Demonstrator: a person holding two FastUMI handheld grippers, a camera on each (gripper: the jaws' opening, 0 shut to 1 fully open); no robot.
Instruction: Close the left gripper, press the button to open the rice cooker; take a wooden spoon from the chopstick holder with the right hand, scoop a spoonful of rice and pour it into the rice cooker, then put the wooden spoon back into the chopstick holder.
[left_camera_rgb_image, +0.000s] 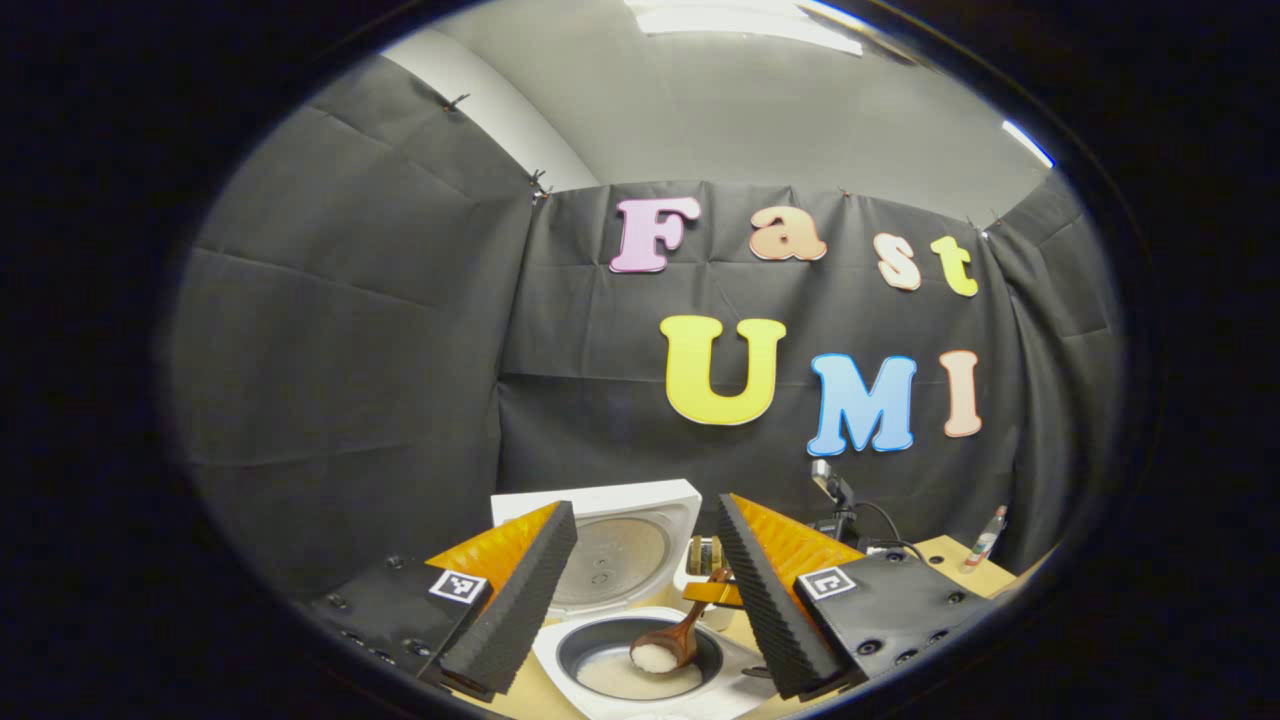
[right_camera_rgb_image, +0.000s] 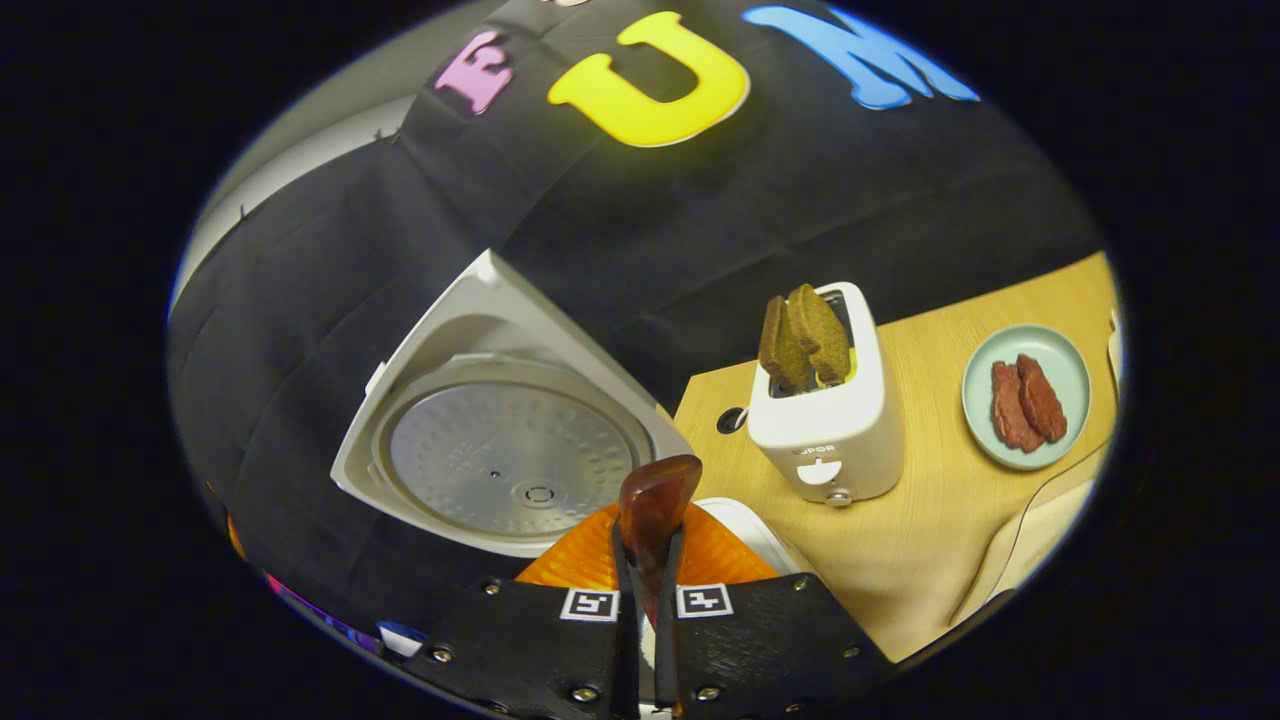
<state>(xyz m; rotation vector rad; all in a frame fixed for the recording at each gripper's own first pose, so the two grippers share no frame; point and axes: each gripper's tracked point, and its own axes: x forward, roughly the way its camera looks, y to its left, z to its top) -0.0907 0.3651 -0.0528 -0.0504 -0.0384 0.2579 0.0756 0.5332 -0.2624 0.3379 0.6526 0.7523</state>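
Note:
In the left gripper view my left gripper (left_camera_rgb_image: 645, 508) stands open, its fingers apart on either side of the white rice cooker (left_camera_rgb_image: 560, 655). The cooker's lid (left_camera_rgb_image: 615, 560) is raised, and there is rice in the dark inner pot (left_camera_rgb_image: 600, 640). A wooden spoon (left_camera_rgb_image: 668, 648) hangs over the pot with a heap of rice in its bowl. In the right gripper view my right gripper (right_camera_rgb_image: 648, 560) is shut on the wooden spoon's handle (right_camera_rgb_image: 655, 505), whose brown end sticks up past the fingertips. Behind it is the open rice cooker lid (right_camera_rgb_image: 500, 450).
A white toaster (right_camera_rgb_image: 830, 430) with two toast slices stands on the wooden table (right_camera_rgb_image: 900, 560), right of the cooker. A pale green plate (right_camera_rgb_image: 1075, 360) holds meat slices. A pale board (right_camera_rgb_image: 1035, 555) lies at the right. A small device with cables (left_camera_rgb_image: 835, 495) and a bottle (left_camera_rgb_image: 985, 540) stand at the back.

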